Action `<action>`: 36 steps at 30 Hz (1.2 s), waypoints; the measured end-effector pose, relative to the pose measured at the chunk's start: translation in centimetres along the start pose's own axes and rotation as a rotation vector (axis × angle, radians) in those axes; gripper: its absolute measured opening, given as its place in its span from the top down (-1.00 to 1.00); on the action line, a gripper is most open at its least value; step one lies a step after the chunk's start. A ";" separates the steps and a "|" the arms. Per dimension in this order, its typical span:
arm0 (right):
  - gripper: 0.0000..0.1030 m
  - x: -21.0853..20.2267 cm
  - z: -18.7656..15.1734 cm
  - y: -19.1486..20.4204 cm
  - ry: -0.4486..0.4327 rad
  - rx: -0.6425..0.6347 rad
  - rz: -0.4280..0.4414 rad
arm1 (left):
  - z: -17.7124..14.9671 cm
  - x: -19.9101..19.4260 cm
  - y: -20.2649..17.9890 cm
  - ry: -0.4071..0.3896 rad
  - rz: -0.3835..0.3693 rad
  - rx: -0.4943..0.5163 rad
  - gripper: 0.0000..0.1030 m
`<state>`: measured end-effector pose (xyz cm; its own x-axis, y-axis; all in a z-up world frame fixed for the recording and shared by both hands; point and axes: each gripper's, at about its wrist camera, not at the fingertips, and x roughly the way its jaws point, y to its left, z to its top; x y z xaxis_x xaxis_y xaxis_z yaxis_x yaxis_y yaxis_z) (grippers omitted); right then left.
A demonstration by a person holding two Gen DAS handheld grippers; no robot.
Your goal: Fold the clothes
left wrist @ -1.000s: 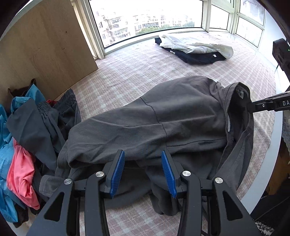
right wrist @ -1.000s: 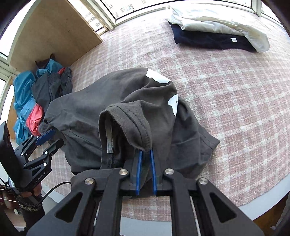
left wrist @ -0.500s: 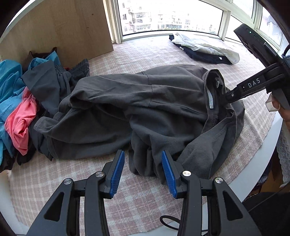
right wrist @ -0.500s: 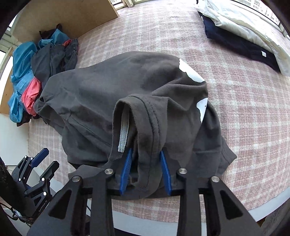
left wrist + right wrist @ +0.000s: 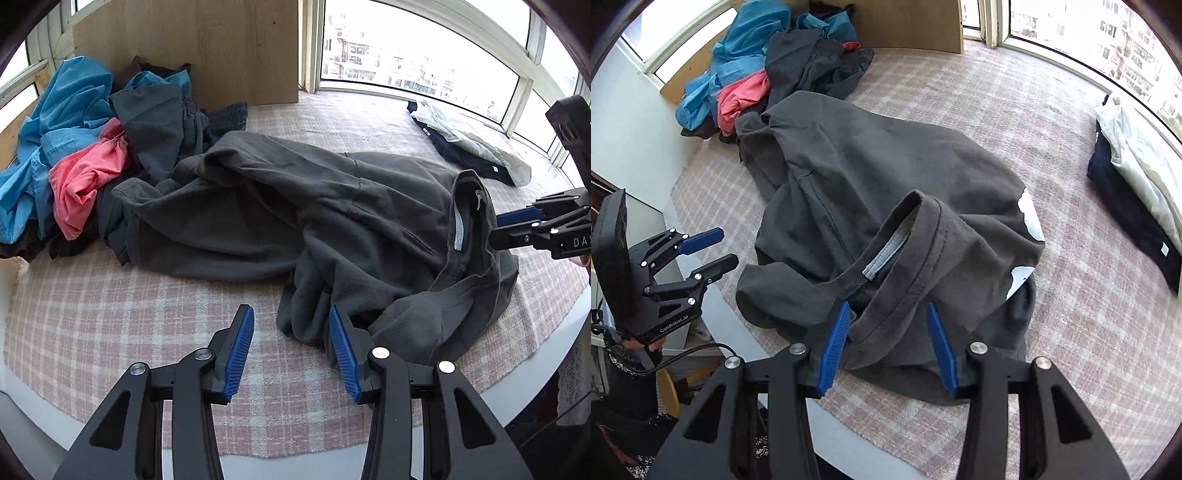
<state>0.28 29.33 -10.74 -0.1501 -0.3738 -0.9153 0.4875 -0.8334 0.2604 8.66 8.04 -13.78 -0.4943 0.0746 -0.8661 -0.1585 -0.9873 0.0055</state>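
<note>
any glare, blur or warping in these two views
Left wrist: windows blown out white, buildings outside hazy; fisheye bends the table edge and darkens the corners; grey shirt and left tongs sharp. Right wrist: same curved distortion; window overexposed; soft daylight, faint shadows; collar crisp between the opening right tongs.
</note>
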 end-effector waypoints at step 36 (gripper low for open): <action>-0.12 4.0 2.3 -2.1 0.014 -0.547 -0.034 | 0.5 2.0 -9.2 0.150 0.053 0.146 0.52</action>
<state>-3.36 28.66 -14.21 -0.1639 -0.3418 -0.9254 0.8590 -0.5106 0.0365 8.64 17.34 -15.32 -0.3740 -0.0089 -0.9274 -0.2632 -0.9578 0.1154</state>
